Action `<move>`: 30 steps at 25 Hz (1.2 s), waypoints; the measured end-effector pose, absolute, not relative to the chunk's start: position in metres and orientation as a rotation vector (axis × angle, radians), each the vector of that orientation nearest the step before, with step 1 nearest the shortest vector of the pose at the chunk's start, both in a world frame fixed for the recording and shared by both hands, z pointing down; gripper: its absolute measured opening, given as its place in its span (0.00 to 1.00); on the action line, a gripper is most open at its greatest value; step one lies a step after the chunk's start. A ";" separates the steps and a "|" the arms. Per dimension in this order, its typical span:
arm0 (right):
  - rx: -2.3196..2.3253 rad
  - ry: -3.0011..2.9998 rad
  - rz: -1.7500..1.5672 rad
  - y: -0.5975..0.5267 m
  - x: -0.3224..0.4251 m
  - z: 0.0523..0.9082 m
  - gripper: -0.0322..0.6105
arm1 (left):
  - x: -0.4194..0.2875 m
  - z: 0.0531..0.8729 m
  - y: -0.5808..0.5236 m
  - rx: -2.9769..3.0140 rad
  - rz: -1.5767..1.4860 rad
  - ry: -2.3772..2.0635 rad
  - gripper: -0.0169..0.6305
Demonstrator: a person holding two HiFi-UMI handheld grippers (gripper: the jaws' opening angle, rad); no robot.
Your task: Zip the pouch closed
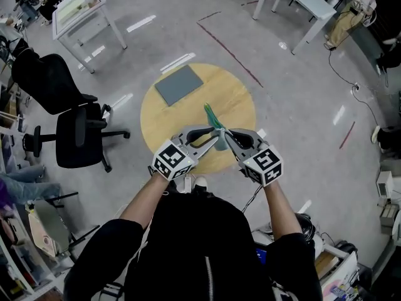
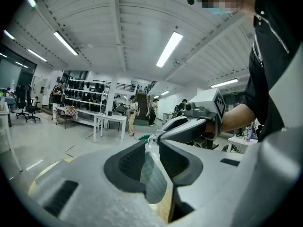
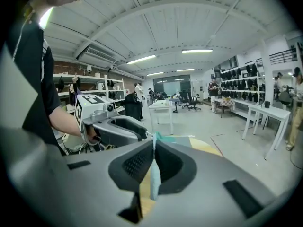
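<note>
Reaching up from the bottom edge of the head view, the person (image 1: 207,256) in a black zipped jacket holds 2 grippers tip to tip at the centre of the frame.

The left gripper (image 2: 152,146) is released. Its 2 black ridged pads stand apart, and a fold of the slim teal-green fabric pouch (image 1: 213,116) sits in the gap between them without being pressed.

The right gripper (image 3: 153,148) is clenched on the pouch. Its pads are squeezed together on the thin fabric edge, which hangs down between them.

From the meeting jaws the pouch runs edge-on toward the upper left, over the lower right part of the round light wooden table (image 1: 182,121). I cannot tell whether it touches the tabletop.

Farther up, on the table's upper left part and well apart from the pouch, lies a flat grey rectangular mat (image 1: 179,84).

At the left of the frame stands a black office chair (image 1: 75,130) on the glossy grey floor (image 1: 294,105).

Beyond the table, dark red tape lines (image 1: 227,47) cross the floor.

A white-framed table (image 1: 78,8) sits in the upper left corner and a long white table (image 1: 307,2) in the upper right.
</note>
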State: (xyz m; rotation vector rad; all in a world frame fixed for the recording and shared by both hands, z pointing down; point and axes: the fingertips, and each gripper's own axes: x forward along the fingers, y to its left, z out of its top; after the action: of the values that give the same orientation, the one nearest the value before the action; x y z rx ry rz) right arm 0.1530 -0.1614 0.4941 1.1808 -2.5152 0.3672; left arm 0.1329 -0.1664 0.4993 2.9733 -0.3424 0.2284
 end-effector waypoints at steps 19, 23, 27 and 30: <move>1.051 -2.573 0.379 -0.147 0.136 0.493 0.07 | 0.125 0.495 -0.155 2.951 0.184 -0.275 0.03; 1.033 -2.581 0.380 -0.147 0.132 0.495 0.07 | 0.120 0.496 -0.156 2.937 0.176 -0.288 0.03; 1.007 -2.590 0.373 -0.146 0.124 0.496 0.07 | 0.112 0.499 -0.157 2.931 0.189 -0.300 0.03; 0.983 -2.591 0.369 -0.146 0.120 0.497 0.07 | 0.108 0.502 -0.157 2.931 0.204 -0.318 0.03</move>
State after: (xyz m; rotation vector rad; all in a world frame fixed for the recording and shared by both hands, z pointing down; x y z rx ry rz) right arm 0.1202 -0.1455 0.4975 0.9832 -2.5914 0.3692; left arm 0.1078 -0.1574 0.5020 2.9305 -0.3178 0.2044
